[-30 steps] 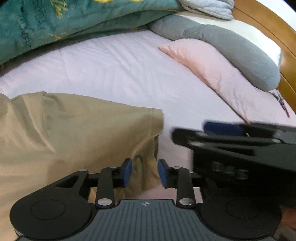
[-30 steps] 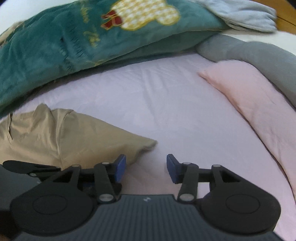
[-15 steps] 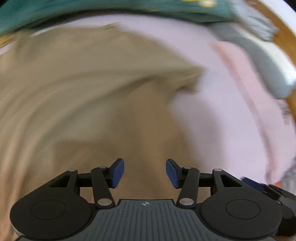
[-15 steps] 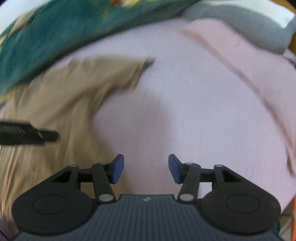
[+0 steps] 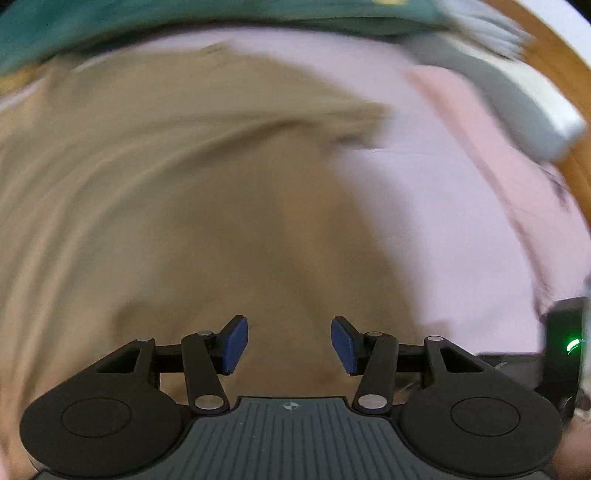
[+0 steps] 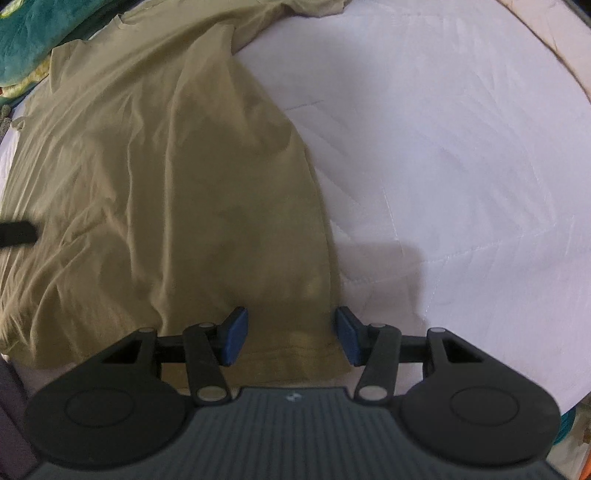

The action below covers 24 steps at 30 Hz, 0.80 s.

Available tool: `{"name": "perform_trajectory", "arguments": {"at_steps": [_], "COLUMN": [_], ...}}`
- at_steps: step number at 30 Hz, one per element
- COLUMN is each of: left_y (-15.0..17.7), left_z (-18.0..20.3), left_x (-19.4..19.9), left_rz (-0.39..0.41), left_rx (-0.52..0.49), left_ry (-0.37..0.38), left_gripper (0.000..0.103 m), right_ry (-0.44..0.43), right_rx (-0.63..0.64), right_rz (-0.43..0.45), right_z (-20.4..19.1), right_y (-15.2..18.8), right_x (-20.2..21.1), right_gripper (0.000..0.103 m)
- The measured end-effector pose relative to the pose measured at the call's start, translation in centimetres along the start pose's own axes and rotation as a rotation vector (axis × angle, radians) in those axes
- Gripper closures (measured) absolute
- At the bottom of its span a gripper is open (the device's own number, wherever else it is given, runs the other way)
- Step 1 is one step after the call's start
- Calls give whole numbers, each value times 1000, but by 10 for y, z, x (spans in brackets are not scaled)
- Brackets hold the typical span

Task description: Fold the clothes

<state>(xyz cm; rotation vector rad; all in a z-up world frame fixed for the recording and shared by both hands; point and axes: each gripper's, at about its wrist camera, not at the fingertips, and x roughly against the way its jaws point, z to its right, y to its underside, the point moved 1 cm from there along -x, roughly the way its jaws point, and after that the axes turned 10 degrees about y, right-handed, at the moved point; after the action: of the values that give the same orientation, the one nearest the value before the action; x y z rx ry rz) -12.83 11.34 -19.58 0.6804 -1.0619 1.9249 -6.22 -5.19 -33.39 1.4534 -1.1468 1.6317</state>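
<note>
A tan T-shirt [image 5: 166, 184] lies spread flat on the pale pink bed sheet [image 5: 461, 240]; the left wrist view is blurred by motion. My left gripper [image 5: 290, 345] hovers open over the shirt's body, with nothing between its pads. In the right wrist view the T-shirt [image 6: 166, 184] shows sharply, wrinkled, its right side edge running down to the bottom hem. My right gripper [image 6: 291, 339] points steeply down, open, over the shirt's lower right corner; the cloth lies beneath the pads, not pinched. A tip of the left gripper [image 6: 14, 234] shows at the left edge.
A teal blanket [image 5: 110, 18] is heaped along the far side of the bed, also the teal blanket [image 6: 29, 33] at the top left. Grey pillow [image 5: 517, 99], pink pillow [image 5: 461, 110] and wooden headboard [image 5: 554, 55] stand at the right. Bare sheet [image 6: 461, 166] spreads right of the shirt.
The left gripper let go of the sleeve, its jaws widened, and it swept over the shirt's body. The right gripper tilted down and moved from the sleeve to the shirt's lower right corner.
</note>
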Motion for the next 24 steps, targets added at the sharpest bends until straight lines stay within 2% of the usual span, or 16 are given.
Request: {"name": "perform_trajectory", "arguments": {"at_steps": [2, 4, 6, 7, 8, 12, 13, 16, 17, 19, 22, 23, 24], "left_y": [-21, -39, -54, -55, -55, -44, -39, -22, -18, -15, -16, -16, -13], "left_z": [14, 18, 26, 31, 34, 47, 52, 67, 72, 69, 47, 39, 25], "left_x": [-28, -55, -78, -88, -98, -127, -132, -141, -142, -135, -94, -79, -59], "left_rz": [7, -2, -18, -44, -75, -187, -208, -249, -255, -266, -187, -155, -114], "left_rx": [-21, -10, -39, -55, -69, -159, -188, -322, -361, -377, -314, -290, -247], "left_ry": [10, -11, -49, -57, -59, -2, 18, 37, 37, 61, 52, 46, 5], "left_gripper": [51, 51, 51, 51, 51, 51, 48, 30, 30, 30, 30, 30, 30], "right_ry": [-12, -10, 8, 11, 4, -20, -15, -19, -26, -56, -74, -52, -31], "right_rx": [-2, 7, 14, -1, -30, -137, -144, -154, -159, -139, -126, -124, -122], "right_rz": [10, 26, 39, 34, 22, -24, -23, -41, -49, -75, -110, -100, -90], "right_z": [2, 2, 1, 4, 8, 23, 25, 27, 28, 27, 30, 32, 35], "right_y": [3, 5, 8, 10, 13, 24, 28, 38, 40, 40, 37, 35, 34], "right_x": [0, 1, 2, 3, 3, 7, 12, 21, 22, 19, 14, 17, 21], "right_gripper": [50, 51, 65, 89, 99, 100, 100, 100, 100, 99, 94, 86, 80]}}
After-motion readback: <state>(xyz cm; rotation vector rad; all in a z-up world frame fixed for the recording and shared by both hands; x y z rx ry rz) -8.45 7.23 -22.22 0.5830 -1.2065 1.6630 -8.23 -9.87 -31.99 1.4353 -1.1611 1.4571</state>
